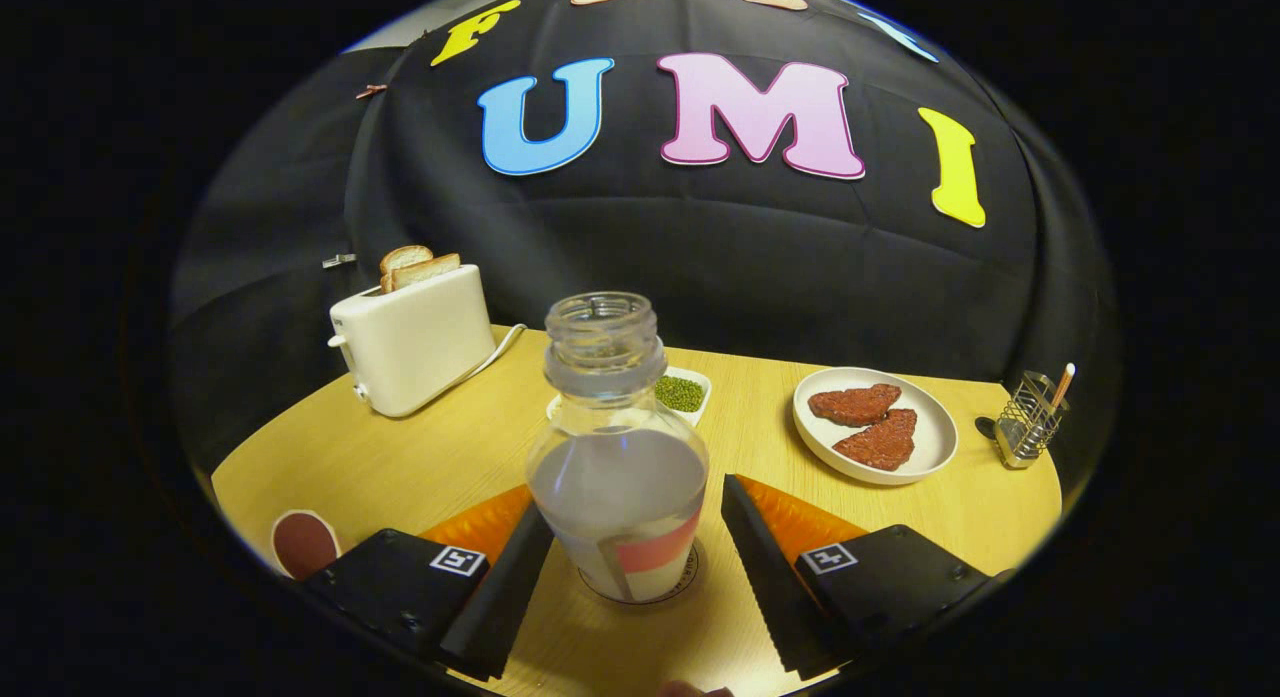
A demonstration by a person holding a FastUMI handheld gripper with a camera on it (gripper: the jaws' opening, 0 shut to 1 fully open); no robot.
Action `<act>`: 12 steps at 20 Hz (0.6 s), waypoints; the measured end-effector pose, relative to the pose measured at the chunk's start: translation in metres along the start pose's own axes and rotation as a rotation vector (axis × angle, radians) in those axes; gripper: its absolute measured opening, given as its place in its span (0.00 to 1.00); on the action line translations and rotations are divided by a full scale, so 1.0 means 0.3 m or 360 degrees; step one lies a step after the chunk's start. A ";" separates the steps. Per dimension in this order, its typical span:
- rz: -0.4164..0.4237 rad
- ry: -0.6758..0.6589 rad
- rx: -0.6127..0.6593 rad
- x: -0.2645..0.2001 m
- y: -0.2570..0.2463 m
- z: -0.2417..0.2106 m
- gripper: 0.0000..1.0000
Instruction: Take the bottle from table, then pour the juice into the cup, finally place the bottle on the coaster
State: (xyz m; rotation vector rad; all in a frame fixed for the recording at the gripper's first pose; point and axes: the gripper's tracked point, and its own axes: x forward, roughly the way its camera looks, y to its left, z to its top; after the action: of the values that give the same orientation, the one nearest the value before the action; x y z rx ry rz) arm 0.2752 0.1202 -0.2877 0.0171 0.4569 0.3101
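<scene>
The bottle (618,457) stands on the coaster (690,577) at lower centre, fingers (748,517) apart beside it; placing looks done, so backing away comes next.

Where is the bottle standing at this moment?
In the gripper view the bottle stands upright on a round coaster on the table, between the open jaws, neither pressing it, with the dish of green beans just behind it.
</scene>
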 end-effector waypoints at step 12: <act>-0.0040 -0.0036 -0.0016 -0.299 0.047 0.153 0.98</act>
State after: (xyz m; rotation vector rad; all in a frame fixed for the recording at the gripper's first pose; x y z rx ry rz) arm 0.2148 0.1092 -0.2066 0.0050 0.4328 0.2870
